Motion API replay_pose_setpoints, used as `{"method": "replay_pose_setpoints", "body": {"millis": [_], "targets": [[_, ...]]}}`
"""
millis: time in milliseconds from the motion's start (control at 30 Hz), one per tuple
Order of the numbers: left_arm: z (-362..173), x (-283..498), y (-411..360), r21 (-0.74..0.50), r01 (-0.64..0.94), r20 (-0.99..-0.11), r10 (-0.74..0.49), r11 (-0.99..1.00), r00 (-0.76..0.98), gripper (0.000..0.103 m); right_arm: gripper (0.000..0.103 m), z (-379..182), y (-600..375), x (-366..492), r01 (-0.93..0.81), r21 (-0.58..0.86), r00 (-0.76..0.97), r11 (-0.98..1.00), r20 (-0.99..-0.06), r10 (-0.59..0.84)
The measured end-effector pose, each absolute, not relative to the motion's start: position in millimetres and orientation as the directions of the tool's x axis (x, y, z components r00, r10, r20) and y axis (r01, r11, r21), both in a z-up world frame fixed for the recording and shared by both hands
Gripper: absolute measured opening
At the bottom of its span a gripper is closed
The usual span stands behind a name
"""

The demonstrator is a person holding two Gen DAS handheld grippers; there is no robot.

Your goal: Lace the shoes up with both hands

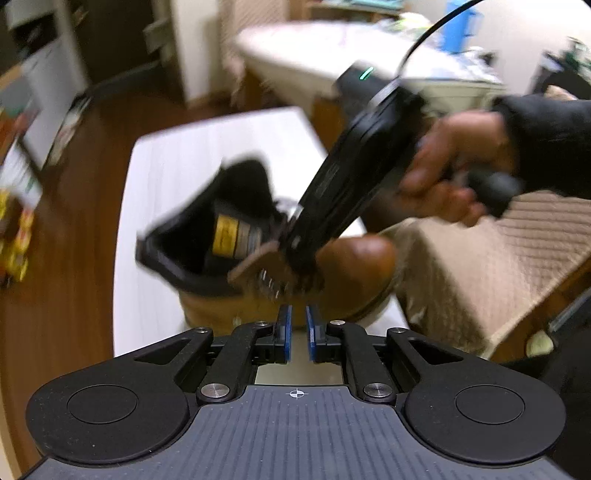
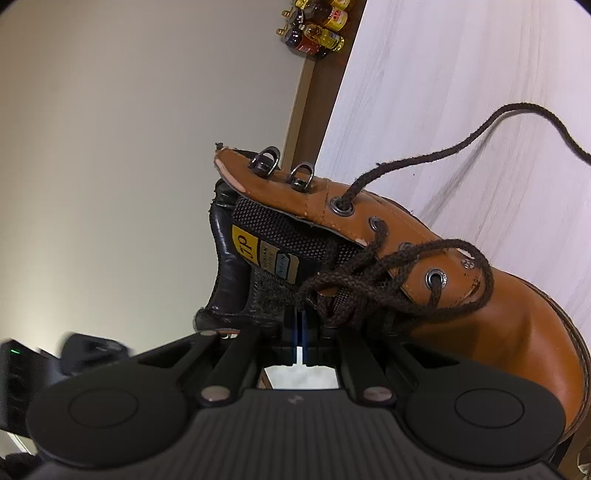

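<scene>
At the centre of both frames, the brown boot (image 2: pixel 461 302) lies on the white table (image 2: pixel 443 92). Your right gripper (image 2: pixel 301 325) is pinched together on the lace (image 2: pixel 369 273); your left gripper (image 1: pixel 298 325) stands apart, empty. Lower eyelets threaded, hooks (image 2: pixel 284 168) remain.

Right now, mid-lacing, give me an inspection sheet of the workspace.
Surface: white table, bare around the boot.
Job's things: tan boot; dark lace threaded through the lower eyelets, hooks empty.
Clutter: nothing seen on the table.
Grippers: left hand-held gripper slightly open, nothing between its pads; right hand-held gripper shut at the lace tangle, grip unclear.
Cables: black cable from the right hand-held gripper.
Surroundings: bottles, quilted cushion.
</scene>
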State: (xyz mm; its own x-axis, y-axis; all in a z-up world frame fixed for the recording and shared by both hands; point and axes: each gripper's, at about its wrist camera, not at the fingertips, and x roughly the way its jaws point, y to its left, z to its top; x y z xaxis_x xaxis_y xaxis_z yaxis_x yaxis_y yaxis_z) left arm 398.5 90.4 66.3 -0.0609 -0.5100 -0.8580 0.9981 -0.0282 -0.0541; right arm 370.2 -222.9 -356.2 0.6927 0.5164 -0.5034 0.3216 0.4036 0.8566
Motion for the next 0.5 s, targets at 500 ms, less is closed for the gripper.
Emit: {"method": "replay_pose_setpoints", "body": {"millis": [500], "targets": [[36, 412, 71, -0.185, 0.969, -0.833, -0.55, 0.165, -0.065, 0.008, 0.003, -355, -241, 370, 0.331, 0.858, 0.69, 0.394, -0.504, 0.519]]}}
